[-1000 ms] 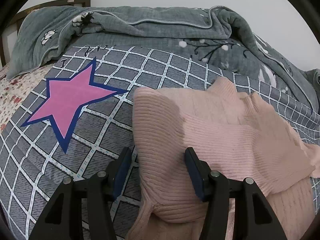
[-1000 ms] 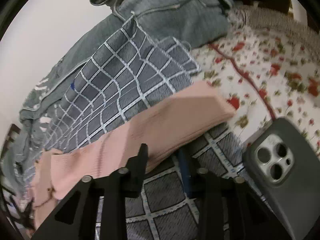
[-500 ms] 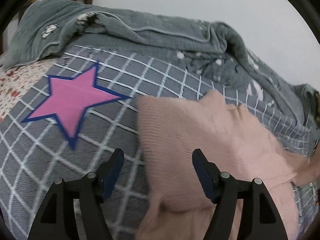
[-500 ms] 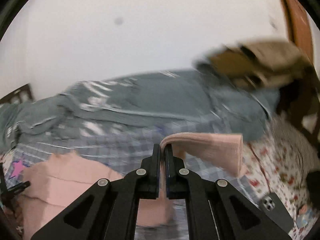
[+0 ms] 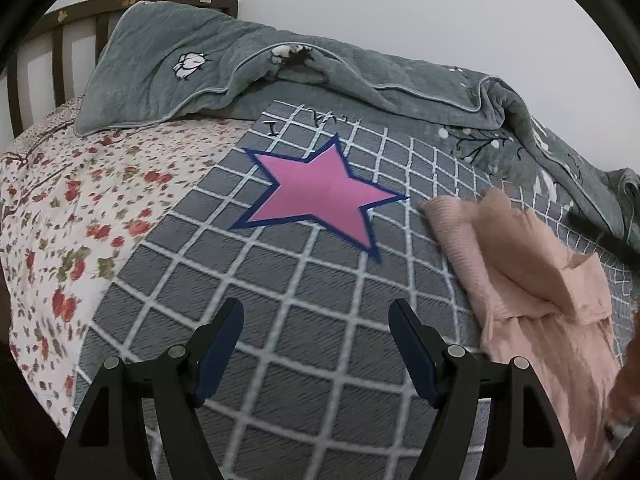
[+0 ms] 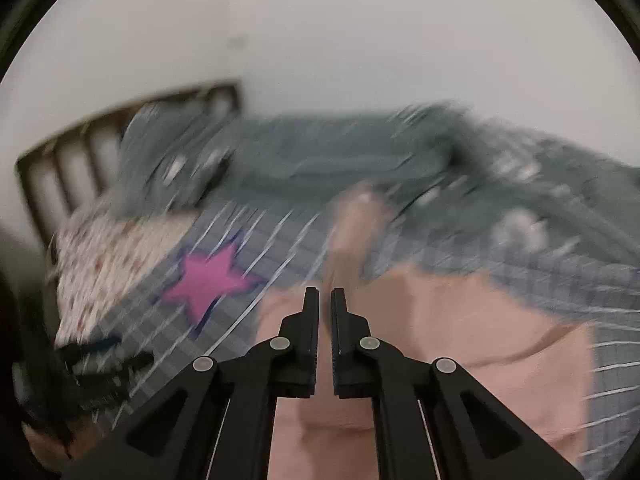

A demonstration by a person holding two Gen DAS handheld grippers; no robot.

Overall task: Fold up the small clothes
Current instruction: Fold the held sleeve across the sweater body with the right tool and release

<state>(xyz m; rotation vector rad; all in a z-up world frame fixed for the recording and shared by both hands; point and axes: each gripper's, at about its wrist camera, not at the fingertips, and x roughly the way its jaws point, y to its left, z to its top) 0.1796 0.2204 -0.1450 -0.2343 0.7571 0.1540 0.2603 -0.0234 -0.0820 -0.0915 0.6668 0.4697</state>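
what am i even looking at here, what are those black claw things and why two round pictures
Each black claw is a hand-held gripper: a person holds one in each hand, with a fisheye camera on it looking along its two fingers, hence the round pictures.

The left view shows the left gripper open and empty above a grey checked mat with a pink star, spread on a bed. A pink sweater lies partly folded on the mat to the right, and a grey quilt is bunched behind.

The right view is blurred by motion. The right gripper is nearly shut above the sweater, with a thin gap between its fingers. A blurred pink strip shows just beyond the tips, but whether it grips cloth is unclear.
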